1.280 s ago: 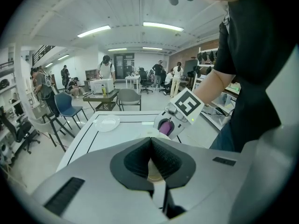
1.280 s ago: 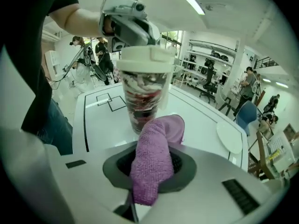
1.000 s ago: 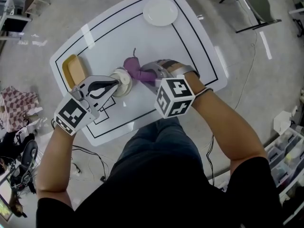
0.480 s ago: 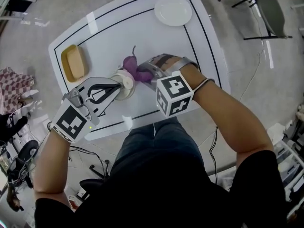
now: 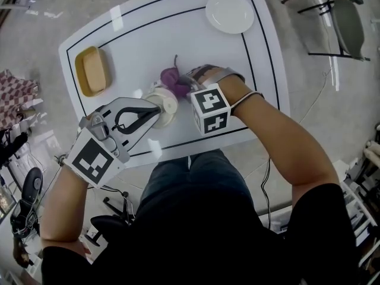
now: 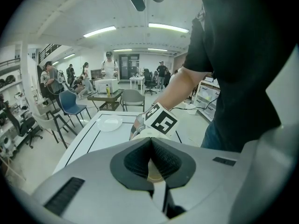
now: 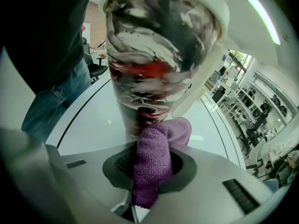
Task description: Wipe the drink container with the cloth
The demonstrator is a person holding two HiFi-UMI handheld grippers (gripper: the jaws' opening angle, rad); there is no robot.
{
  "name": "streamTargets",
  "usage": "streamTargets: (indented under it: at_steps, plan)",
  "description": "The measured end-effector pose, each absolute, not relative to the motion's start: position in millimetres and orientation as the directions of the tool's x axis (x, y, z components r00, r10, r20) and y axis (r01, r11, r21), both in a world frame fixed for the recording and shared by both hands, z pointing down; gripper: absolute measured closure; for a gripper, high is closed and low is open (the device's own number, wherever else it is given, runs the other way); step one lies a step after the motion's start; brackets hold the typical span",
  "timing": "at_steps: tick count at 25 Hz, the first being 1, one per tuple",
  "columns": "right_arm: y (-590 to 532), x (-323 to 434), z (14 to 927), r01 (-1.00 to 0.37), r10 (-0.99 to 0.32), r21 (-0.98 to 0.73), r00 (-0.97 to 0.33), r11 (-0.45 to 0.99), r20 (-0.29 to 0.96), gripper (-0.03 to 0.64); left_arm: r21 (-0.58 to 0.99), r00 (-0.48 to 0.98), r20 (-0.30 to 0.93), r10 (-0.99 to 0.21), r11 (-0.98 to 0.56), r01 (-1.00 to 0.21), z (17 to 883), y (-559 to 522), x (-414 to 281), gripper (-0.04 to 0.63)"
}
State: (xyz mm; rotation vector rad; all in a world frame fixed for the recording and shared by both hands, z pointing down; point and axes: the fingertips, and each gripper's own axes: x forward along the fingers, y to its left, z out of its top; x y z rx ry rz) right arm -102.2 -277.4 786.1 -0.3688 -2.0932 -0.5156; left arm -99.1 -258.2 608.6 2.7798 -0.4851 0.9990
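**Two grippers on one drink container; cloth stroke now low on the wall**

Item 1, right gripper (image 5: 190, 85): jaws are clamped on a purple cloth (image 7: 154, 153), which bunches out ahead of the pads. Compared with a second ago, this gripper sits lower beside the container and its wrist has rolled. Its marker cube (image 5: 209, 110) shows a different tilt in the head view. The cloth now presses the lower part of the wall, just ahead of the jaws.

Item 2, drink container (image 7: 154, 64): tall tumbler with a cream lid and handle, standing upright directly in front of the right gripper. Its wall is marbled black, white and red.

Item 3, left gripper (image 5: 155, 109): jaws are fully together, pinching a thin cream edge that appears to be the container's rim. It holds the same place and angle as a second ago, steadying the container from the side opposite the cloth.

Assessment: wiping is under way. The downward pass has likely covered one strip of the wall, and the other sides are probably still to be wiped.

Item 4, surroundings: white table (image 5: 136, 40) with black lines. A yellow dish (image 5: 92, 70) lies well off beyond the left gripper, and a white plate (image 5: 230, 13) well beyond the right.

Writing: none legible. The container bears a pattern only, with no brand visible, and the cubes carry square code markers, not text.
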Motion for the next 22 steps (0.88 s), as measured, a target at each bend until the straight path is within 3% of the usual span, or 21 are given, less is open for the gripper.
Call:
streamTargets:
  at_steps: [14, 22]
  plan:
    - [-282.9, -103.4, 791.9, 0.425, 0.075, 0.182, -0.521, 0.887, 0.850, 0.538, 0.035, 0.723, 0.647, -0.242, -0.938, -0.345, 613.5, -259.0, -98.7, 0.574]
    - [-287.2, -86.2, 768.4, 0.277, 0.012, 0.167, -0.547, 0.946, 0.837, 0.538, 0.053, 0.744, 0.621, -0.247, -0.934, -0.354, 609.8, -256.4, -100.8, 0.574]
